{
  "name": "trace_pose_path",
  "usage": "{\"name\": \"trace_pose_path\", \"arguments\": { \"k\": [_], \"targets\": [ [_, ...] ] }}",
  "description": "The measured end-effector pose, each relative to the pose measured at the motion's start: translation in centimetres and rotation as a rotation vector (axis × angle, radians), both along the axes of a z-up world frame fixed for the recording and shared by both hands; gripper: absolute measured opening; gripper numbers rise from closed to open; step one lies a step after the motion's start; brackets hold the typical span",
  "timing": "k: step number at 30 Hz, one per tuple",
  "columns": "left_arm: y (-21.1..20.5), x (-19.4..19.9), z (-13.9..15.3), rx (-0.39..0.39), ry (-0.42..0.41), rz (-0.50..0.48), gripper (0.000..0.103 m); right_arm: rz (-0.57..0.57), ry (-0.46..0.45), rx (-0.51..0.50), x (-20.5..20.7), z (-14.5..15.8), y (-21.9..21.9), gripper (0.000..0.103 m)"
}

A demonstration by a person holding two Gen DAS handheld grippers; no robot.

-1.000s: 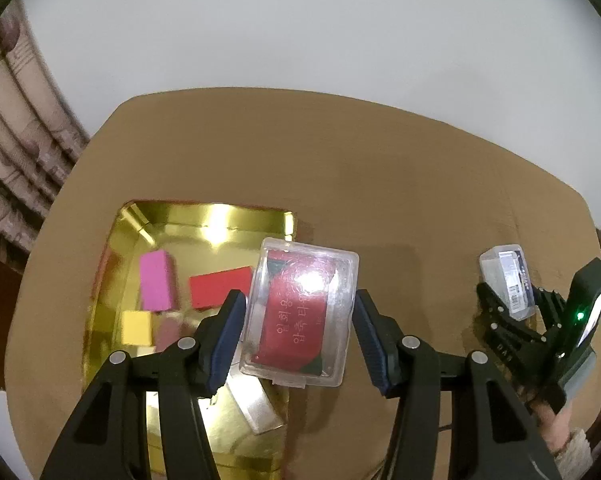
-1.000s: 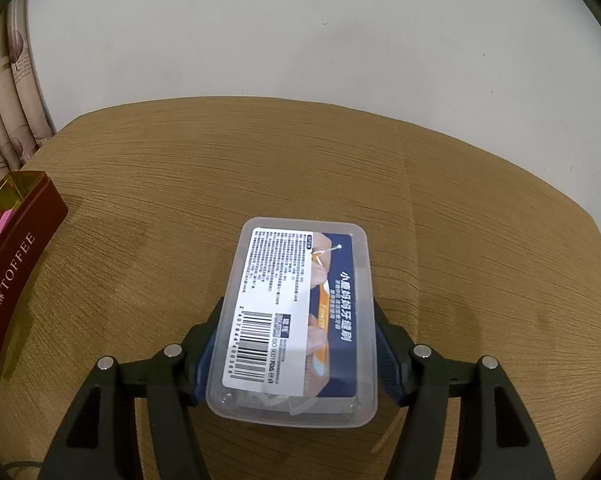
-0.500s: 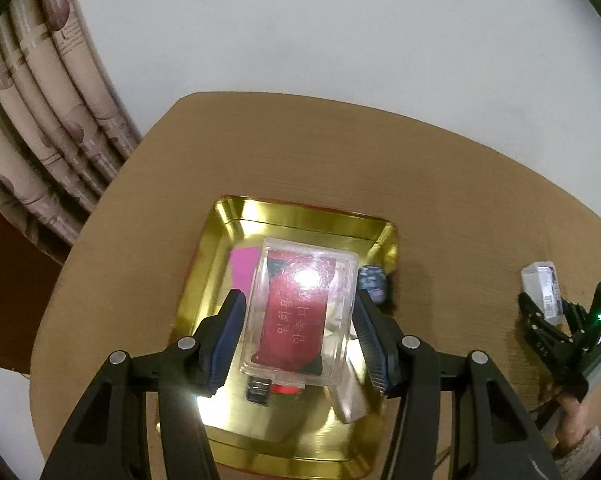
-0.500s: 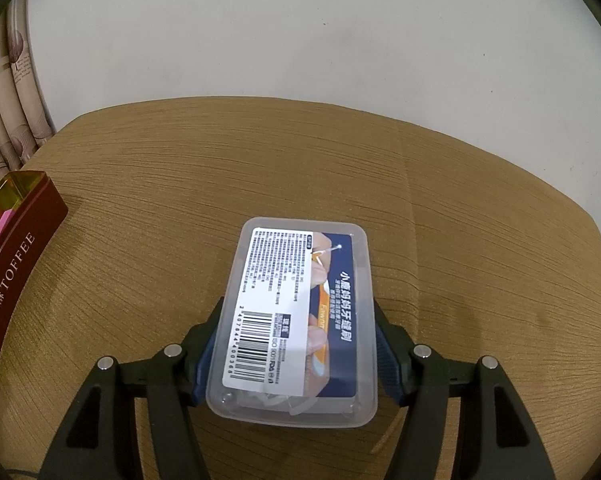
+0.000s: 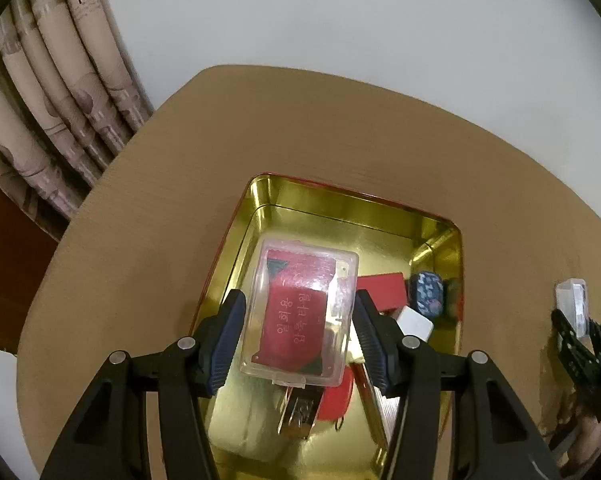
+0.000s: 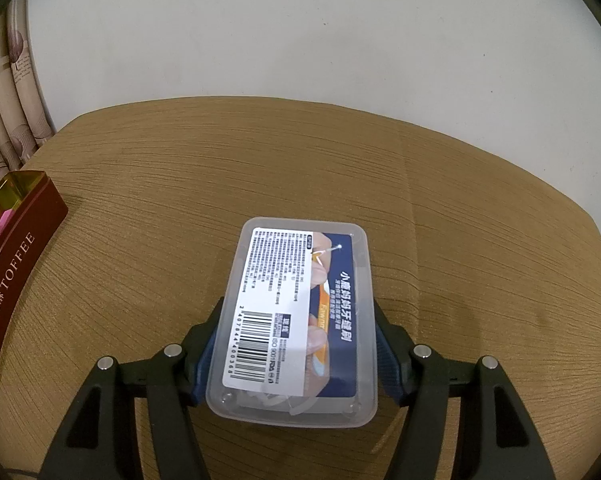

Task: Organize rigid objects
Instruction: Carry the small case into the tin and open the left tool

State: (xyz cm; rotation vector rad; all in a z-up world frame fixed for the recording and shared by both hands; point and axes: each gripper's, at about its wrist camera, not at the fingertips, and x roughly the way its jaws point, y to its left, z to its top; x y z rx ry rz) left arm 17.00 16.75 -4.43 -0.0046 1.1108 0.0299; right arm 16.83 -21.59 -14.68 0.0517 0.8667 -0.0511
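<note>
The bench (image 5: 300, 128) is a tan, wood-grained top with rounded corners, set against a pale wall, with patterned curtains (image 5: 48, 92) hanging beyond its far left corner.

On the left part of the bench stands an open tin tray (image 5: 340, 212), gold inside and dark red outside; in the right wrist view its red wall (image 6: 16, 272) reads TOFFEE and sits at the bench's left edge.

Inside the tray lie several small things: a red block (image 5: 384, 286) toward the right wall, a blue patterned block (image 5: 426, 298) just beside it against that wall, a white block (image 5: 414, 322) in front of those, and a metal clip (image 5: 298, 420) near the tray's near end. Other pieces under the gripper are too hidden to name.

The left gripper (image 5: 298, 336) hangs over the tray, its blue pads pinching the long sides of a clear plastic case (image 5: 300, 312) with a red card printed in Korean inside. Whether the case touches the tray floor cannot be told.

The right gripper (image 6: 294, 356) is out over the right half of the bench, well apart from the tray, and is clamped on a frosted plastic box (image 6: 296, 320) bearing a barcode label and a blue panel with Chinese text. From the left wrist view that right gripper (image 5: 576, 332) shows near the bench's right edge, the box (image 5: 571, 304) sticking up between its fingers.
</note>
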Motion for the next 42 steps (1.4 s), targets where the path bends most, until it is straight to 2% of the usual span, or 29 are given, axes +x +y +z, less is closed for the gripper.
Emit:
{"name": "trace_pose_path", "arguments": {
  "k": [13, 27, 37, 42],
  "targets": [
    [-0.7, 3.3, -2.2, -0.002, 0.016, -0.026, 0.051, -0.001, -0.001, -0.001, 0.0, 0.0, 0.0, 0.066],
    [-1.3, 4.2, -4.1, 0.003, 0.039, -0.045, 0.051, -0.002, -0.001, -0.002, 0.0, 0.0, 0.0, 0.066],
    [-0.6, 3.9, -4.2, -0.039, 0.061, -0.061, 0.053, -0.002, -0.001, -0.003, 0.0, 0.0, 0.0, 0.066],
    [0.0, 3.1, -2.7, -0.069, 0.044, -0.092, 0.056, -0.002, -0.001, -0.003, 0.0, 0.0, 0.0, 0.066]
  ]
}}
